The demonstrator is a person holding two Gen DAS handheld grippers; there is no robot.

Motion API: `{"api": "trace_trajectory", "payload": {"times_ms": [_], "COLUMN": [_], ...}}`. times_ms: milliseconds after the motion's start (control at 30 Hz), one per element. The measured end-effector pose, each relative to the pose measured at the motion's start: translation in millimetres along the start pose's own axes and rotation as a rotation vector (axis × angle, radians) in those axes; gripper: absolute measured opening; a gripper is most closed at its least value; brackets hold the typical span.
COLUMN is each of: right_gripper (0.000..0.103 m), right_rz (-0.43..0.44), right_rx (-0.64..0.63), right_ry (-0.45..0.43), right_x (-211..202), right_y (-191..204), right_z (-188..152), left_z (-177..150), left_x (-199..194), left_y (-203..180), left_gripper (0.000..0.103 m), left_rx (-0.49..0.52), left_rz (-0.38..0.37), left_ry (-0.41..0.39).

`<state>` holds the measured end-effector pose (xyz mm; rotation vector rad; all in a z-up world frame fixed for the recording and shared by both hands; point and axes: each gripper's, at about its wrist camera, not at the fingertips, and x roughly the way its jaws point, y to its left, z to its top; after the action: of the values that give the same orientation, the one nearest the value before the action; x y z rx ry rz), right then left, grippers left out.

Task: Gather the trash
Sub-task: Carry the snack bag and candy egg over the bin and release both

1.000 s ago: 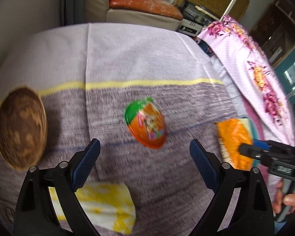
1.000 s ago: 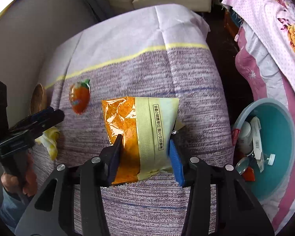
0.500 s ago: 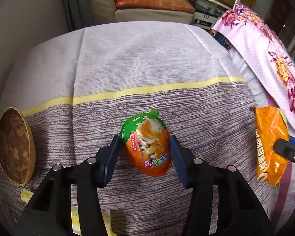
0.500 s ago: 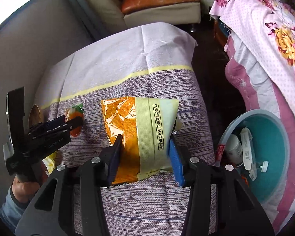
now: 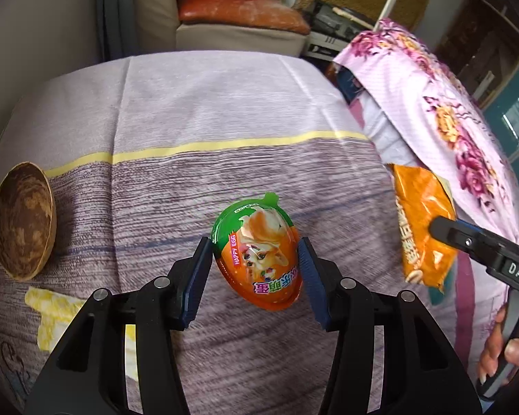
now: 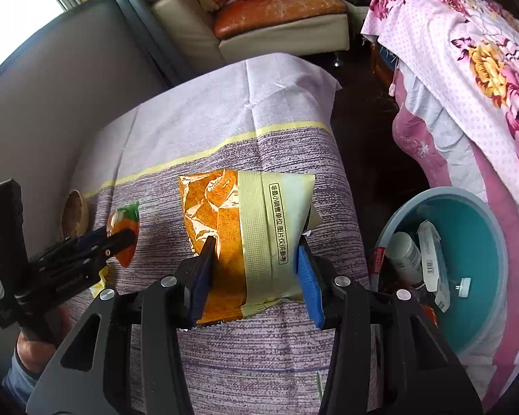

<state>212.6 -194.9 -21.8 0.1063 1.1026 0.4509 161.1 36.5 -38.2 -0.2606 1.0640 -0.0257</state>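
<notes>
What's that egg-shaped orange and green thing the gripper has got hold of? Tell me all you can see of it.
The egg-shaped toy pack looks like glossy plastic: orange body, green top with a small tab, a cartoon animal, "HAPPY EGG" and Chinese characters printed on its film face. The left gripper clamps it by its two sides with blue pads, wide end towards the camera. It appears lifted clear of the striped purple tablecloth; nothing else touches it.
</notes>
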Motion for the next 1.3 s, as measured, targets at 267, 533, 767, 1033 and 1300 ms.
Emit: {"api": "trace_trajectory", "payload": {"times_ms": [267,533,767,1033,1300], "right_gripper": [0.043,0.043,0.043,0.043,0.043], "right_rz": [0.006,0.003,-0.057,-0.108,-0.117], "right_rx": [0.030,0.085,0.177,0.266,0.331], "right_ry": [-0.072,-0.150,-0.230,-0.265,-0.245], "right_x": [-36,-73,-115,-140,-139], "right_y": [-16,-50,-108,-162,-210], "right_z": [-10,-20,-34,-47,-60], "left_z": [-6,-14,-18,-32,-48], "left_x": [-18,-27,-15,13,52], "left_y": [-41,-98,-165,-241,-281], "left_gripper": [0.052,0.052,0.052,0.052,0.052], "left_rx": [0.064,0.146,0.245,0.363,0.431], "left_rz": [-0.033,-0.081,-0.154,-0.214,-0.218], "left_ry": [-0.017,-0.017,0.006,0.067,0.155]}}
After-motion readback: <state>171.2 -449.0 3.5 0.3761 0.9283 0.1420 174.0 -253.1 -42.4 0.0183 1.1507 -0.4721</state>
